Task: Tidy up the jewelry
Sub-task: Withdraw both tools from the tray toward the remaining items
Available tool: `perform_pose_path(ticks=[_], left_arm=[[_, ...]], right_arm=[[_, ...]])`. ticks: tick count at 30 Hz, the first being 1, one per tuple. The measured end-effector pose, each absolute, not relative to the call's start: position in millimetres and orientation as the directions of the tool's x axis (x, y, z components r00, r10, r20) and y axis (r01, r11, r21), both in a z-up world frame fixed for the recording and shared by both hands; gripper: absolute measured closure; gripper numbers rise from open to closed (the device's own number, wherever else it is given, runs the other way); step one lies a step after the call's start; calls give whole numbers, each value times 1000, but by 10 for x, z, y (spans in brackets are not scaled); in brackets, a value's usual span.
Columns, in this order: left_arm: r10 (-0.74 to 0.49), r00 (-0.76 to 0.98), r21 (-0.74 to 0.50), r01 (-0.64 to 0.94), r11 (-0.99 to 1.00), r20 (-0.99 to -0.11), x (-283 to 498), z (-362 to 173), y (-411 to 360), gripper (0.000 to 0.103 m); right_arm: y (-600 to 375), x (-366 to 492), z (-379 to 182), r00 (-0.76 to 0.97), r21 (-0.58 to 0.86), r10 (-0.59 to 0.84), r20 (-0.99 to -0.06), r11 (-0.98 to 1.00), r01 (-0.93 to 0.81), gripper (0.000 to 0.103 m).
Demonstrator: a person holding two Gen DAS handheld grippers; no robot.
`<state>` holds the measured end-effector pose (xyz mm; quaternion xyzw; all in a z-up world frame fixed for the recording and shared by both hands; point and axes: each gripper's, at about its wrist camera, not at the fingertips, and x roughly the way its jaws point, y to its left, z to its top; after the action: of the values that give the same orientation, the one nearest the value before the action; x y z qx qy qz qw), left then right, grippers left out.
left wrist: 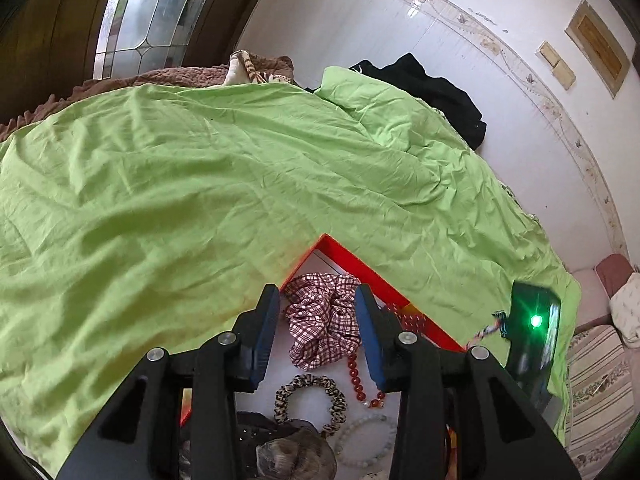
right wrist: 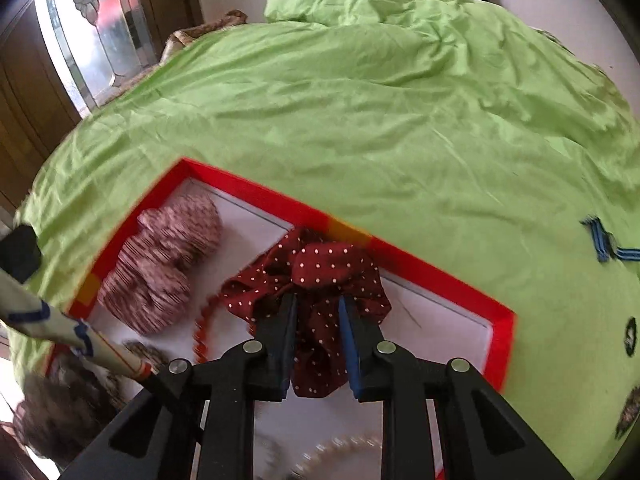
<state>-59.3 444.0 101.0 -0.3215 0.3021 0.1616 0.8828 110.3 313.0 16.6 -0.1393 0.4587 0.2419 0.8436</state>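
A bed spread with a wrinkled lime-green sheet (left wrist: pixel 224 176) fills most of both views, with a white wall and a leaded glass door panel (left wrist: pixel 148 12) behind it. On the sheet lies a shallow red-rimmed tray (right wrist: pixel 436 268) with a white floor. In the right wrist view, the right gripper (right wrist: pixel 318 304) has its jaws pinching a dark red polka-dot scrunchie (right wrist: pixel 320 276), which bunches up between the blue pads at the tray's far rim. Left of it in the tray rests a red-and-white checked scrunchie (right wrist: pixel 164 264), blurred in this view. The left gripper (left wrist: pixel 316 300) hangs over the tray with its jaws spread, holding nothing, the same checked scrunchie (left wrist: pixel 324 320) showing between them. Nearer the camera lie a leopard-print scrunchie (left wrist: pixel 310 400), a strand of red beads (left wrist: pixel 360 380) and a white bead bracelet (left wrist: pixel 368 440).
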Motion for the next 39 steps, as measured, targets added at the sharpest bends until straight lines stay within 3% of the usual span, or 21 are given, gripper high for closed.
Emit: perform_pose_path(ticks=[5, 12, 28, 35, 39], left_arm=[[103, 755, -439, -480, 759, -648, -565, 1001, 4366, 66], [138, 758, -375, -462, 804, -637, -564, 1094, 4124, 65], [176, 759, -214, -385, 898, -627, -545, 1186, 3412, 61], [120, 793, -247, -325, 913, -598, -749, 1320, 3086, 60], [122, 816, -204, -281, 938, -566, -909, 1390, 2750, 55]], right_arm=[[2993, 932, 390, 505, 20, 331, -797, 850, -526, 79], [2224, 521, 634, 552, 47, 331, -765, 884, -465, 71], [-37, -342, 711, 631, 76, 143, -763, 988, -132, 71], [-637, -701, 759, 652, 118, 114, -750, 992, -38, 70], [-892, -845, 813, 670, 148, 114, -733, 989, -6, 70]])
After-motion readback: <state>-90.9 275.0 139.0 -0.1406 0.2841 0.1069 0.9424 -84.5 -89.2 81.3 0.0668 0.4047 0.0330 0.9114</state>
